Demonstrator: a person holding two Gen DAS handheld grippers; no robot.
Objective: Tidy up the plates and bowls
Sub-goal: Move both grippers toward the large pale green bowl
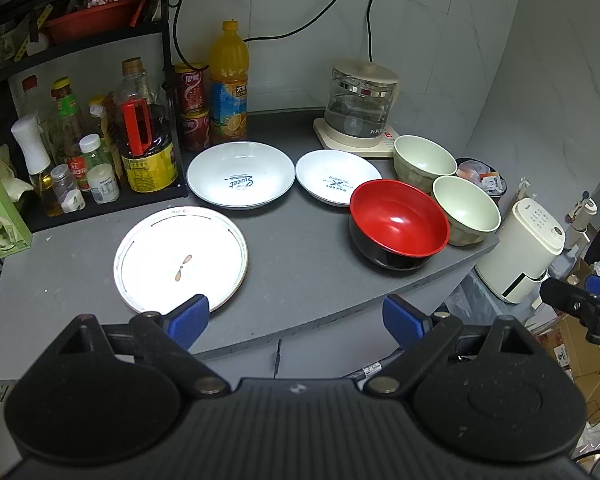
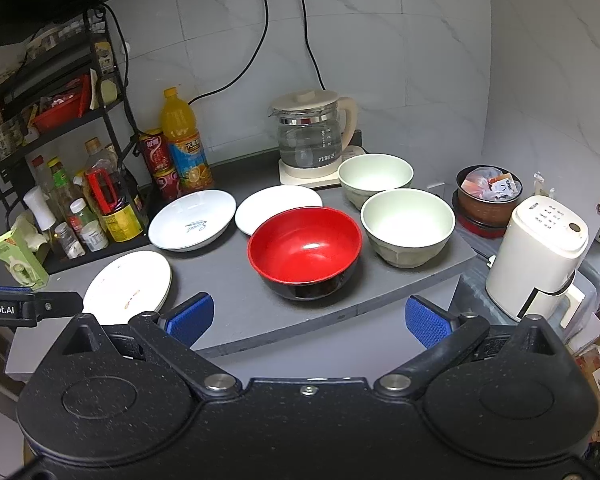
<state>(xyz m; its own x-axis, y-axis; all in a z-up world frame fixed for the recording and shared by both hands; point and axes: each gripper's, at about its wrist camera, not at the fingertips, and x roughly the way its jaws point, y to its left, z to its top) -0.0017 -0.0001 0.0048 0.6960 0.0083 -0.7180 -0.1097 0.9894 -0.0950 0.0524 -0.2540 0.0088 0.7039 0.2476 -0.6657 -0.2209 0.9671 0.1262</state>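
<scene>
On the grey counter [image 1: 292, 248] lie a flat white plate [image 1: 180, 258] at front left, a white "Sweet" dish [image 1: 241, 174] and a white "Bakery" dish [image 1: 338, 176] behind it. A red-and-black bowl [image 1: 398, 222] and two pale green bowls [image 1: 466, 208] [image 1: 424, 160] stand at the right. My left gripper [image 1: 296, 318] hangs open before the counter's front edge, empty. The same pieces show in the right wrist view: red bowl [image 2: 305, 250], green bowls [image 2: 407, 224] [image 2: 375, 176], flat plate [image 2: 129, 284]. My right gripper [image 2: 308, 320] is open and empty, short of the red bowl.
A rack of bottles and jars [image 1: 100, 144] fills the left side. An orange drink bottle [image 1: 228, 84] and red cans stand at the back. A glass kettle [image 1: 358, 104] sits on its base by the wall. A white appliance [image 2: 536, 256] stands right of the counter.
</scene>
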